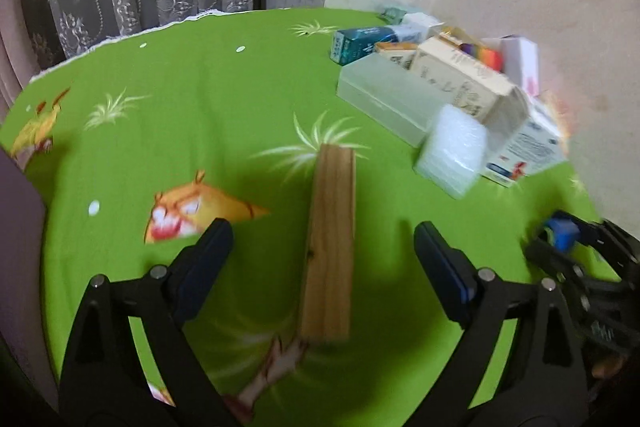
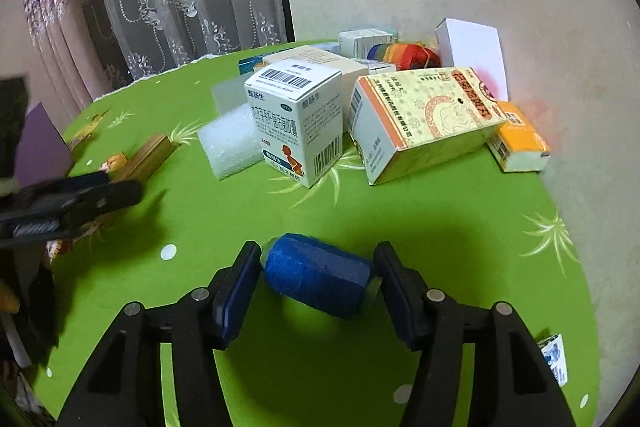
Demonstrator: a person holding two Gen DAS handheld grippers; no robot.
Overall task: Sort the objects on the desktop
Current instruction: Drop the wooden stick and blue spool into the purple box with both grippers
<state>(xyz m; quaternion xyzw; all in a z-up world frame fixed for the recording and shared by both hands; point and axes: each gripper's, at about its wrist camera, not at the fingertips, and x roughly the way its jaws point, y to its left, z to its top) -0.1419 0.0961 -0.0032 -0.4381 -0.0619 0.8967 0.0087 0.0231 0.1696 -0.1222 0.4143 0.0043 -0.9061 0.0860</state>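
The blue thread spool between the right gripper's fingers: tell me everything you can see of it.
The blue thread spool is a short cylinder wound with blue thread, pale end caps showing at both ends. It lies on its side, slightly tilted, over the green printed tablecloth. The right gripper clamps it end to end, one pad on each cap.

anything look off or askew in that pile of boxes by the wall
Yes: the yellow box lies tilted, propped on its neighbours rather than flat, and the boxes sit jumbled at odd angles. Nothing looks spilled or damaged.
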